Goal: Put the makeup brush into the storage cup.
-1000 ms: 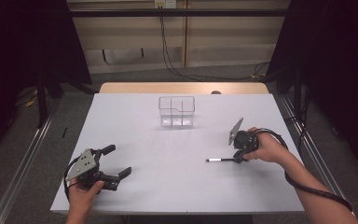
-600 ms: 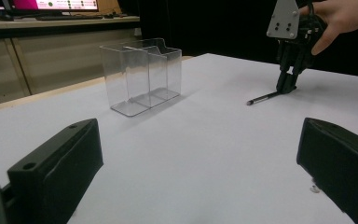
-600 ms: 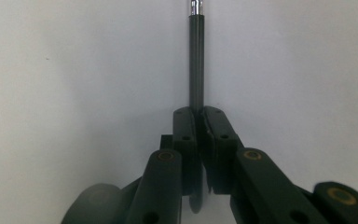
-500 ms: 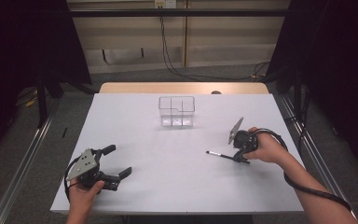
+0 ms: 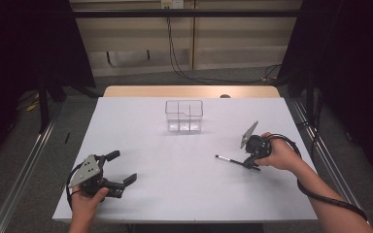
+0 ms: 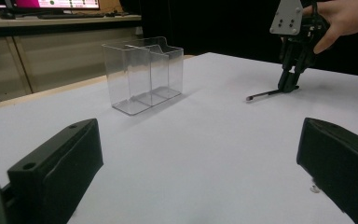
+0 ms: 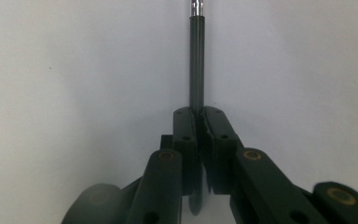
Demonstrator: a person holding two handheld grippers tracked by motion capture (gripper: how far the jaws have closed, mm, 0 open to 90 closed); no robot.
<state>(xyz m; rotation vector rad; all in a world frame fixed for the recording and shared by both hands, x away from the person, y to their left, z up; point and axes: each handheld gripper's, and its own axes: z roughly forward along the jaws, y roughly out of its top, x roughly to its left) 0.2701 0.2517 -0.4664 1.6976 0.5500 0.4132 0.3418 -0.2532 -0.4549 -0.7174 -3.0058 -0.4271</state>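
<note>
table open — only clear organizer obstructs.

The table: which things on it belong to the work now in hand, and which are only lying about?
Part of the work:
- black pen, clamped between the fingers of the right gripper
- clear divided container, standing upright and likely where the pen goes

Only lying about:
- left gripper, fingers open, holding nothing
- dark round thing at the table's far edge
</note>
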